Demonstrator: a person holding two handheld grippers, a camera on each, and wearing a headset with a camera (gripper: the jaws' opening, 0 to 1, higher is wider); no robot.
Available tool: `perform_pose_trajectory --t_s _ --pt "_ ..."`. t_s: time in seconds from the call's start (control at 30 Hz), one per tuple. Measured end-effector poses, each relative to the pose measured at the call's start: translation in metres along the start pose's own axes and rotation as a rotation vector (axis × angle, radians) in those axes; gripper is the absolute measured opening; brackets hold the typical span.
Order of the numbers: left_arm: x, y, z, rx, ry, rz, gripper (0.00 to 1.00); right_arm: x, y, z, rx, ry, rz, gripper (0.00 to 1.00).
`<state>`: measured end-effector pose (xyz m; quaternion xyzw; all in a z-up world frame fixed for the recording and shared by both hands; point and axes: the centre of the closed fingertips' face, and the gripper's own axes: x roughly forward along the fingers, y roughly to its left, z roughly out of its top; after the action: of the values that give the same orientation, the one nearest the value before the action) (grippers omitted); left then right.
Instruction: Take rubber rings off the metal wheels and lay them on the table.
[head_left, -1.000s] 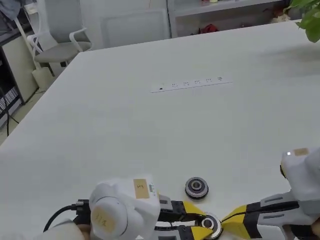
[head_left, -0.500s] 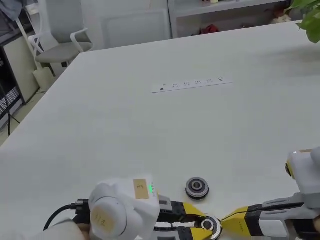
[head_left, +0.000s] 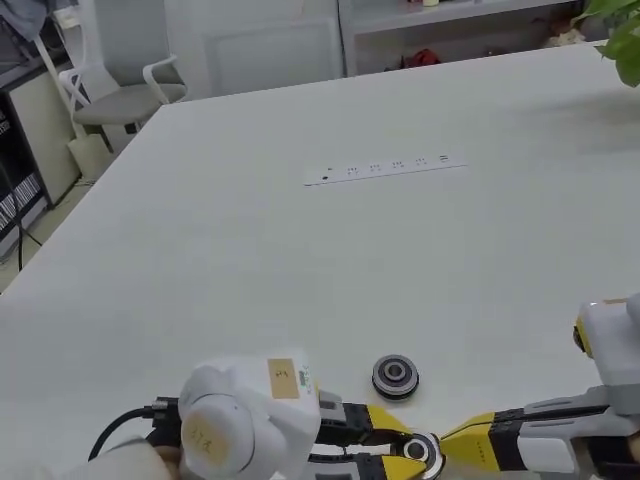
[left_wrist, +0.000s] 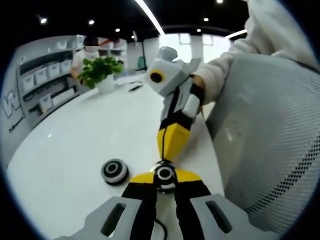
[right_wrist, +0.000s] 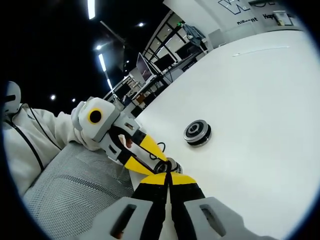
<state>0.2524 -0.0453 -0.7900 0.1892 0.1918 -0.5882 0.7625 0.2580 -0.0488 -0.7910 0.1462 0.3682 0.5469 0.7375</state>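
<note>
A small metal wheel (head_left: 424, 452) with a black rubber ring sits between the yellow jaws of my left gripper (head_left: 408, 450), which is shut on it just above the table's near edge. In the left gripper view the same wheel (left_wrist: 165, 175) fills the jaw tips. My right gripper (head_left: 448, 443) comes in from the right with its yellow tips pressed together on the rim of that wheel (right_wrist: 173, 164), where the rubber ring runs. A second wheel (head_left: 395, 376) with its ring on lies flat on the white table (head_left: 300, 260), a little beyond both grippers.
A flush socket strip (head_left: 385, 167) lies in the middle of the table. An office chair (head_left: 120, 70) stands beyond the far left corner, shelving along the back, and a potted plant (head_left: 615, 35) at the far right. A person (left_wrist: 90, 50) stands behind the plant.
The right gripper's body has drawn back to the right, with its tips still at the wheel. The left gripper and the loose wheel have stayed in place.
</note>
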Motion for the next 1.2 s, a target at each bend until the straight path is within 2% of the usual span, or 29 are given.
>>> perform_pose_trajectory --t_s 0.57,1.2 --pt "-0.0002 -0.0001 -0.0007 0.007 0.006 -0.002 0.14 0.0025 0.0056 0.0017 -0.031 0.009 0.017 0.0" --pt "0.0002 -0.0012 0.0003 0.011 0.01 -0.003 0.14 0.001 0.0045 0.0034 -0.049 0.002 0.036 0.0"
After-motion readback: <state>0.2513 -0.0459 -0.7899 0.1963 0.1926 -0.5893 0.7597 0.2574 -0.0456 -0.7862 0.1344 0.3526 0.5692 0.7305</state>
